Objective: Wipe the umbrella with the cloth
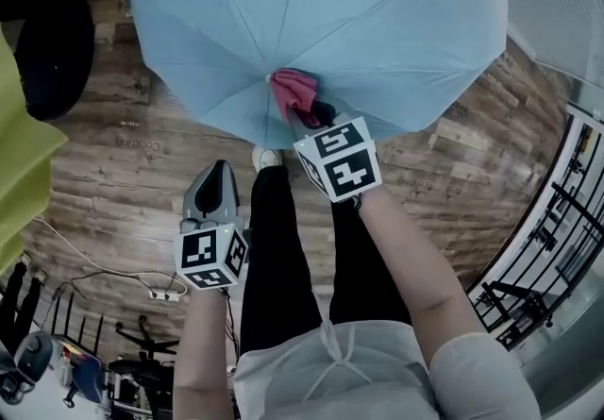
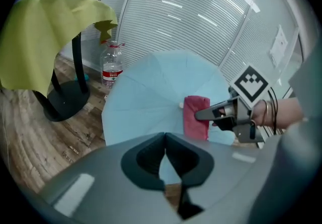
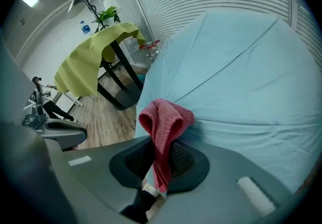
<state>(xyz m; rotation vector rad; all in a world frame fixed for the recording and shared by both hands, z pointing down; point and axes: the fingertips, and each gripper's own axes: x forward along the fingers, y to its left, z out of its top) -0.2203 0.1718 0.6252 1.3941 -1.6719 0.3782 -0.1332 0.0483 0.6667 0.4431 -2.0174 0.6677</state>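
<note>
Wiping looks barely underway: right gripper [image 1: 313,118] clenched on red cloth [image 1: 293,92] against the open umbrella [image 1: 377,12] just ahead of it, left gripper [image 1: 220,173] closed empty, most canopy left.

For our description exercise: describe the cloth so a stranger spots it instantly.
Find the pale blue open umbrella over the wooden floor. At its centre, a folded pinkish-red cloth is pinched in the right gripper's jaws. Nothing else on the umbrella is red.
</note>
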